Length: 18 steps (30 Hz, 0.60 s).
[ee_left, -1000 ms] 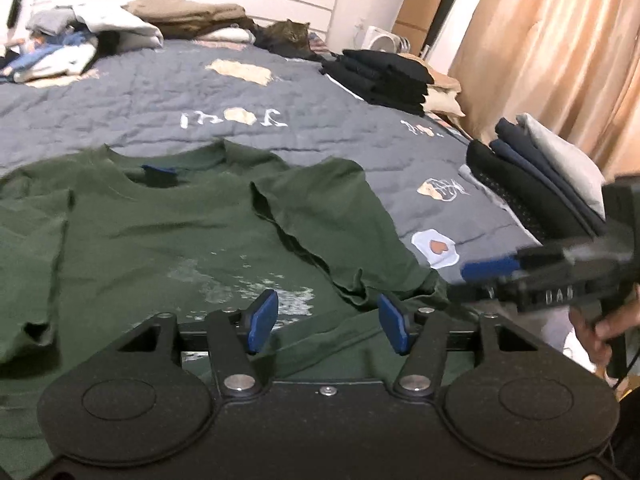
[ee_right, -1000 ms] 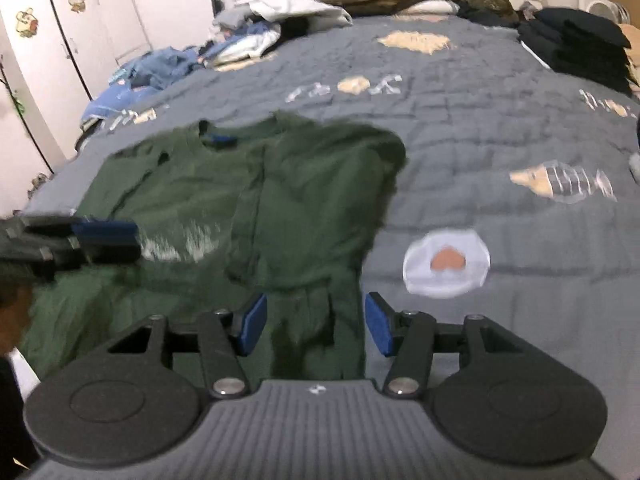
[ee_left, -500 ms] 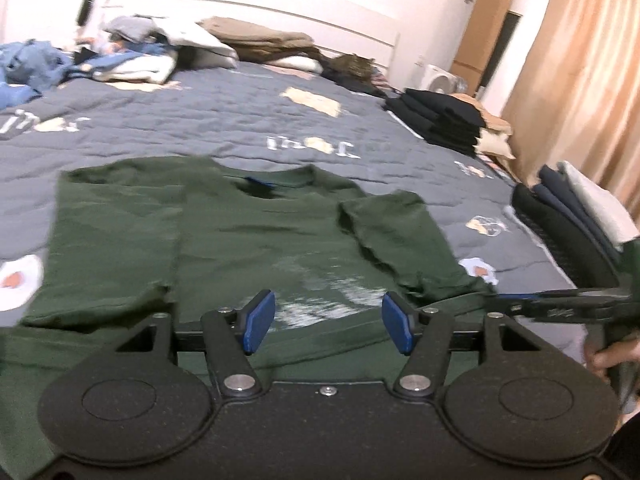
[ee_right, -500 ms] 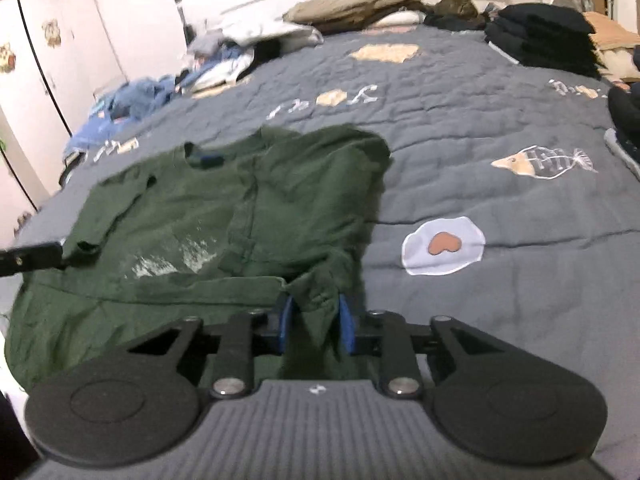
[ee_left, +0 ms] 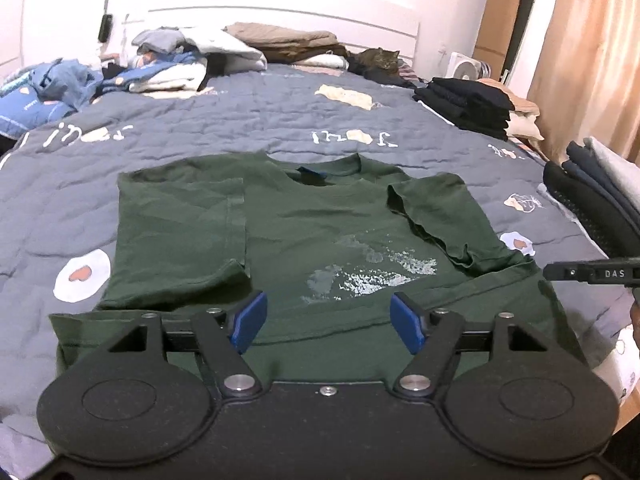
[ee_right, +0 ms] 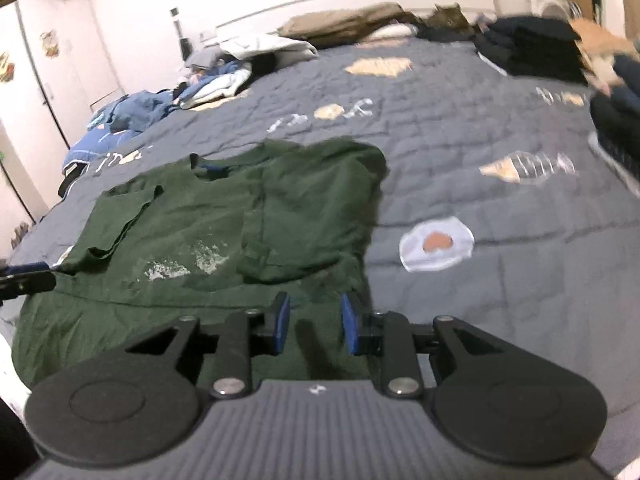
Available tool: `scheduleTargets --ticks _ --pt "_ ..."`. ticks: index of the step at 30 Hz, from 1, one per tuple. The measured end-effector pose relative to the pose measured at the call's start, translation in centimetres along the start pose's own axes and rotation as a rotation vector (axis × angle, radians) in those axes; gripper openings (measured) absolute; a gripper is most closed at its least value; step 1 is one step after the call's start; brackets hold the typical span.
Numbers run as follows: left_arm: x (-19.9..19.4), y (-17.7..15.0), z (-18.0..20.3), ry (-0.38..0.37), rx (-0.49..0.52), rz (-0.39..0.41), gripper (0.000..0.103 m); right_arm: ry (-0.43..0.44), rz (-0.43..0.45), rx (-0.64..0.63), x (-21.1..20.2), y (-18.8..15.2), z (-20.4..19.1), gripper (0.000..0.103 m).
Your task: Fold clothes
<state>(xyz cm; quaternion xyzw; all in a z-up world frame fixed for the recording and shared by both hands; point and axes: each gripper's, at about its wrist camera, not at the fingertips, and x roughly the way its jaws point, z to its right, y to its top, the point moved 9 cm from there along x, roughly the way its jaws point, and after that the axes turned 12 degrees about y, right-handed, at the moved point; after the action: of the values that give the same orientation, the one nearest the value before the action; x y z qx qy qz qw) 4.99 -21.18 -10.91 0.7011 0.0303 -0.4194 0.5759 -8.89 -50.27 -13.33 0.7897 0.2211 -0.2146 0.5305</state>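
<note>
Both sleeves lie folded inward on the shirt (ee_left: 320,232); our left claw (ee_left: 326,322) and right claw (ee_right: 312,322) are opening, gripping nothing; next, we pinch the hem corners evenly, fold toward the collar.

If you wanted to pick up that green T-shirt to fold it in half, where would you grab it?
Probably the bottom hem of the green T-shirt, one corner per gripper, coming from the near edge of the bed. Both sleeves are already folded inward, and the hem lies loose nearest the left gripper and right gripper, whose jaws are opening with nothing pinched.
</note>
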Motion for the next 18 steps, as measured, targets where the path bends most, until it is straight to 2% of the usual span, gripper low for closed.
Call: scheduleTargets --ticks 4,8,13,18 --pt "-0.1 -0.1 0.9 -0.019 0.024 0.008 0.069 0.000 0.039 -0.072 0.5 1.0 -1.5 0.037" --pt "0.2 -0.3 1.9 -0.036 0.053 0.005 0.070 0.050 0.057 -0.133 2.4 2.3 -3.3 0.042" --pt "0.6 -0.4 3.1 -0.056 0.073 0.002 0.071 0.119 0.042 -0.089 5.8 3.8 -3.4 0.043" --pt "1.5 -0.6 3.4 -0.056 0.089 -0.009 0.071 0.077 -0.025 -0.073 8.0 3.1 -2.8 0.043"
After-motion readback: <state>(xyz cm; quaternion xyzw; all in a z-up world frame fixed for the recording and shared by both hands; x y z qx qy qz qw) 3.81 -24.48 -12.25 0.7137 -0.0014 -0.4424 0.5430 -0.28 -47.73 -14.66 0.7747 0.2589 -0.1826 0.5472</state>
